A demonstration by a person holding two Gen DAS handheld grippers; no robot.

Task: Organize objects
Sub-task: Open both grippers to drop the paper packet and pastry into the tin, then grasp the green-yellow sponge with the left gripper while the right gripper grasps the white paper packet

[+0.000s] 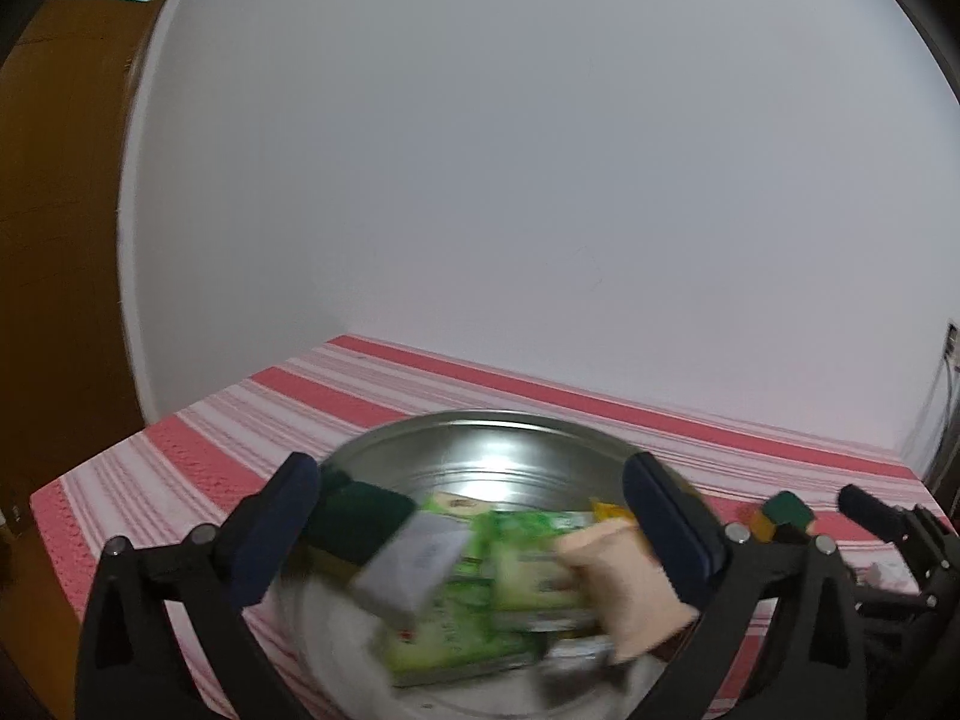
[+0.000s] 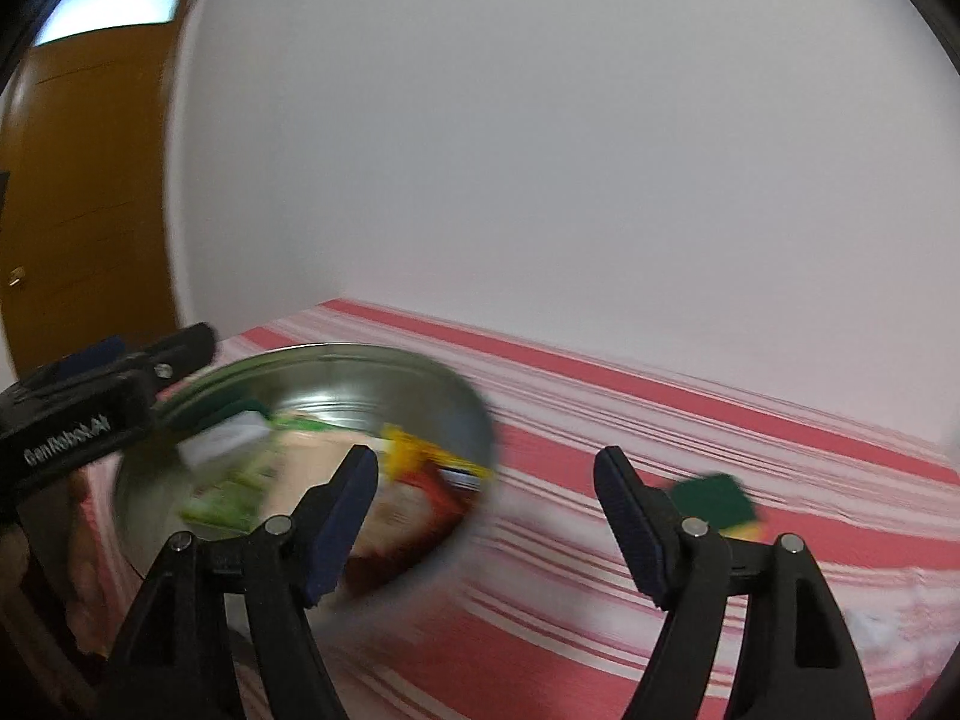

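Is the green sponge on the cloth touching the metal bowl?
Apart. The right wrist view shows the green sponge and metal bowl separated by bare striped cloth.

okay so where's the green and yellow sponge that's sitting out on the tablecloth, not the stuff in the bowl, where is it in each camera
Left wrist view: the loose sponge sits far right, past the left gripper's right finger.
Right wrist view: the same sponge lies right of centre, just past the right gripper's right finger.
Shared landmark: the steel bowl, left of the sponge in both.
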